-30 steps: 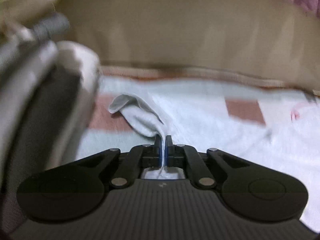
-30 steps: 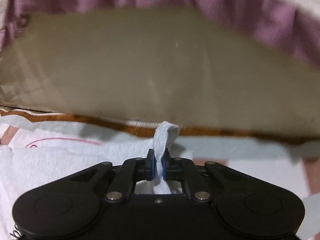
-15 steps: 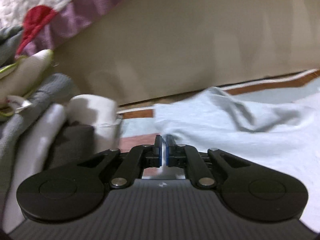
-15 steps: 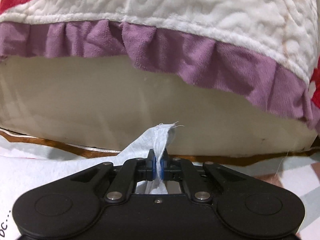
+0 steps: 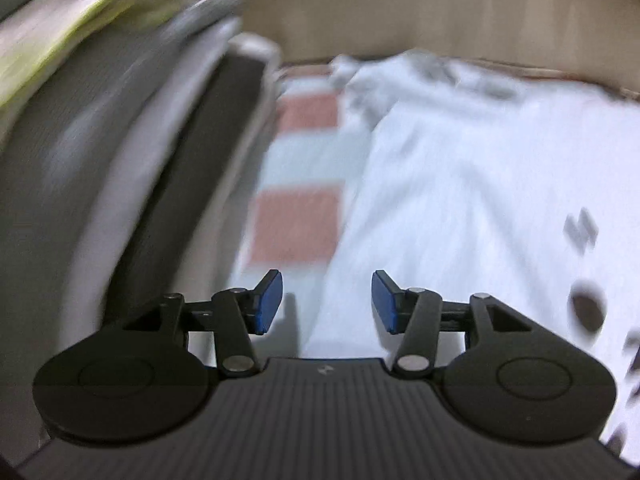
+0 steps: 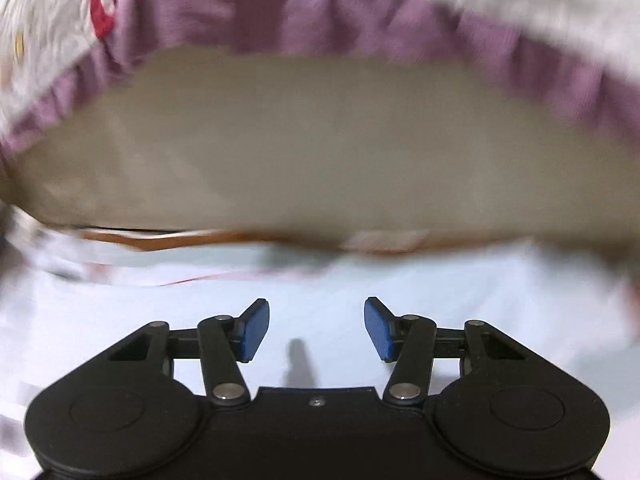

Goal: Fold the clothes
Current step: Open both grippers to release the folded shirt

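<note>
1. A pale garment (image 5: pixel 460 184) lies spread on the checked blanket (image 5: pixel 296 224), stretching ahead of both grippers.
2. Left gripper (image 5: pixel 327 302) sits over its left edge, jaws opening, empty.
3. Right gripper (image 6: pixel 316 330) hovers directly above it, jaws opening, empty.

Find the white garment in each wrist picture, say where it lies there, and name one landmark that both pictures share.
Left wrist view: the white garment fills the right half, running from between the open fingers up to the beige wall.
Right wrist view: the white garment spreads across the lower part, just beyond the open fingers.
Shared landmark: the beige wall behind the garment's far edge.
</note>
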Demonstrator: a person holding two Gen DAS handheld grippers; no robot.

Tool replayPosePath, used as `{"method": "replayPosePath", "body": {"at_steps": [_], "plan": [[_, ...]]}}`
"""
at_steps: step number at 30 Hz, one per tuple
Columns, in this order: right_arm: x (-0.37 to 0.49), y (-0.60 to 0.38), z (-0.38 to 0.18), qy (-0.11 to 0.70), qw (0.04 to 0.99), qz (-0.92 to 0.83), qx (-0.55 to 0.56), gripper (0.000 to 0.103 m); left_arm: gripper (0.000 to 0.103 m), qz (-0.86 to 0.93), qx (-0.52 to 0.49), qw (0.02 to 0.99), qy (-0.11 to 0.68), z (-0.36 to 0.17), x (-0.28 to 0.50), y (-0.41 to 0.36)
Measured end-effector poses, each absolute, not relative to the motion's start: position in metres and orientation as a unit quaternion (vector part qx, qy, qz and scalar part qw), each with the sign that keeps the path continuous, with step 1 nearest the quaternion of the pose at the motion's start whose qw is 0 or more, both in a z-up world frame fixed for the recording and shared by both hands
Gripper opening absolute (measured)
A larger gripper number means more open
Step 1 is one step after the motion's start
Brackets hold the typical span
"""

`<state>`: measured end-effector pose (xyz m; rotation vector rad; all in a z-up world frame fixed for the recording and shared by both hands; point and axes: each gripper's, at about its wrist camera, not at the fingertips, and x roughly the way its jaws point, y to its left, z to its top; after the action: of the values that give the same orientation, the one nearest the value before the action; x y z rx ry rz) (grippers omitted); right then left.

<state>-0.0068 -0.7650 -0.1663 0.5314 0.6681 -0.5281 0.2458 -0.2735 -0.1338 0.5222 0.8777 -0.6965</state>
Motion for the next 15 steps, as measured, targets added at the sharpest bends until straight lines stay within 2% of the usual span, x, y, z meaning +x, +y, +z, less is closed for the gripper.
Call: {"method": "replayPosePath", "body": {"at_steps": [5, 11, 15], "plan": [[0.009, -0.680, -0.170, 0.362, 0.855, -0.095, 0.359, 0.058, 0.049, -0.308, 0.138, 0.829, 0.446, -0.147, 0.232, -0.197], [-0.007, -0.590, -0.163, 0.420, 0.844, 0.013, 0.332, 0.058, 0.049, -0.364, 0.095, 0.822, 0.427, -0.167, 0.234, -0.200], [-0.029, -0.548, -0.161, 0.457, 0.858, 0.030, 0.230, 0.059, 0.048, -0.363, 0.064, 0.824, 0.431, -0.169, 0.241, -0.213]]}}
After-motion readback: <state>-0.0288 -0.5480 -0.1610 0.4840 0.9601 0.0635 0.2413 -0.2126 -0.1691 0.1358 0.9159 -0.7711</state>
